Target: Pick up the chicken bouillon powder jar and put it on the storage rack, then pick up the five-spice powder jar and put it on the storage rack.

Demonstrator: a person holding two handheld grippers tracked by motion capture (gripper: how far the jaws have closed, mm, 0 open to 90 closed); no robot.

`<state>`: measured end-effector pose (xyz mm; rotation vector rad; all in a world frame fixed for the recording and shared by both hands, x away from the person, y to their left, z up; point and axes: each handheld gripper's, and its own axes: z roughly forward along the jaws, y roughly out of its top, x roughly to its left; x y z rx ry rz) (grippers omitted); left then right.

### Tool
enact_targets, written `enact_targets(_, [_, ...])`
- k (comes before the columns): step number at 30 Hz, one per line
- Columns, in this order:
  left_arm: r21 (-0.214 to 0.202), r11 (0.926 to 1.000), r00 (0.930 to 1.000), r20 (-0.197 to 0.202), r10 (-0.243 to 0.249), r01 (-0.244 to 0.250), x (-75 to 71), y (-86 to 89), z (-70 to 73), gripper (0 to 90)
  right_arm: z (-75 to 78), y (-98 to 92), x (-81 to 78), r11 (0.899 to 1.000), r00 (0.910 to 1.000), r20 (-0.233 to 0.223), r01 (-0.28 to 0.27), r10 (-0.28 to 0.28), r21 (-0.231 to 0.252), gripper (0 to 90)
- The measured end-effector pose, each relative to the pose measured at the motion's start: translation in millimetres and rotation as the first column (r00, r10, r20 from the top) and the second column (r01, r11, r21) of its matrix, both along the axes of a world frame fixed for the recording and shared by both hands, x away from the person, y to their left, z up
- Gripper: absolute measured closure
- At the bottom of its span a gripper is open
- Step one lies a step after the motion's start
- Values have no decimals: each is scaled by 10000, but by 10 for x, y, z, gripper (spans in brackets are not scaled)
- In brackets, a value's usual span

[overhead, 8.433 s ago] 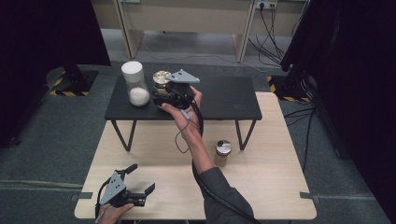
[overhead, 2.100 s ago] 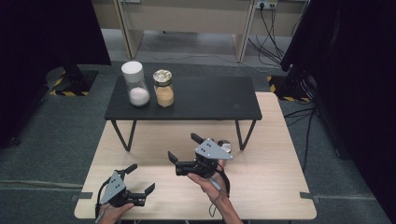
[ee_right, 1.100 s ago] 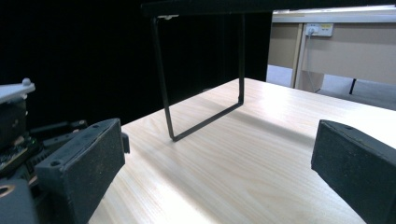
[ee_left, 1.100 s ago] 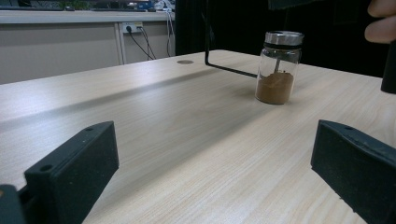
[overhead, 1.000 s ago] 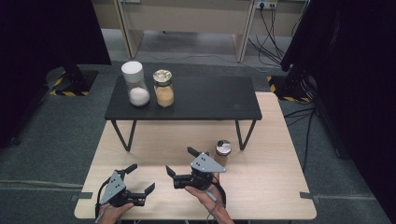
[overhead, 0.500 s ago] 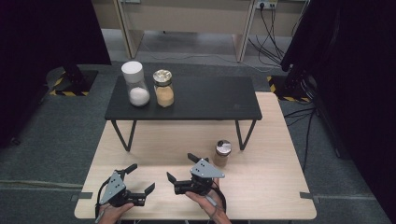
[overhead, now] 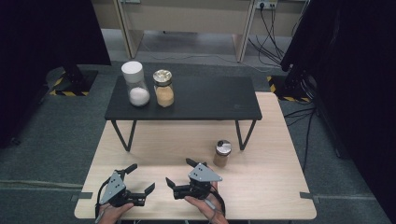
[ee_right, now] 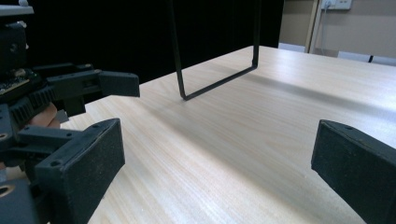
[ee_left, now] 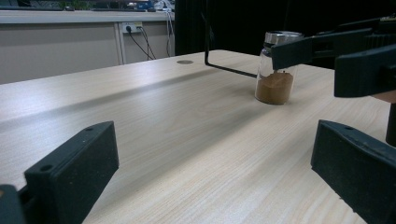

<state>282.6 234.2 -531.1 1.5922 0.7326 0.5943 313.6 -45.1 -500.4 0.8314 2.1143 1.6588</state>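
A small silver-lidded jar of brown powder (overhead: 222, 153) (ee_left: 276, 67) stands on the light wooden table (overhead: 271, 186), just in front of the black shelf's right leg. My right gripper (overhead: 179, 171) (ee_right: 217, 172) rests open near the table's front edge, left of that jar, with nothing between its jaws. Further left, my left gripper (overhead: 141, 177) (ee_left: 212, 186) is also open and holds nothing. The two grippers face each other, a short gap apart. In the left gripper view the right gripper's fingers (ee_left: 327, 44) partly cover the jar.
A low black shelf (overhead: 210, 100) spans the back of the table on thin wire legs (ee_right: 210, 79). On its left end stand a white-lidded jar of white powder (overhead: 135, 84) and a gold-lidded jar of tan powder (overhead: 163, 88). Dark curtains flank the scene.
The right gripper left the gold-lidded jar standing on the shelf and came back to the table's front edge, open. In the last second it slid slightly nearer. The left gripper stayed put.
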Motion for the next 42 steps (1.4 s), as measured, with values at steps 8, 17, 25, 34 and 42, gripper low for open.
enact_targets(8, [12, 10000, 10000, 1, 2, -2, 0, -1, 0, 4, -46, -50, -30, 10000, 9999, -151, 29, -30, -63, 28])
enact_targets(17, [1, 10000, 10000, -1, 7, -7, 0, -1, 0, 4, -79, -67, -74, 9999, 9997, -241, 11, -13, -100, 28])
enact_targets(25, [16, 10000, 10000, -3, 12, -12, 1, -3, 0, 4, -77, -138, -111, 9999, 9996, -246, 112, -113, -42, 28])
enact_targets(34, [45, 10000, 10000, 8, 1, -1, 0, -3, 1, 4, -77, -213, -123, 9996, 9994, -220, 275, -277, -68, 28])
enact_targets(42, [55, 10000, 10000, 25, -3, 3, -1, -3, 1, 4, -81, -326, -161, 9983, 9980, -231, 581, -582, -69, 28])
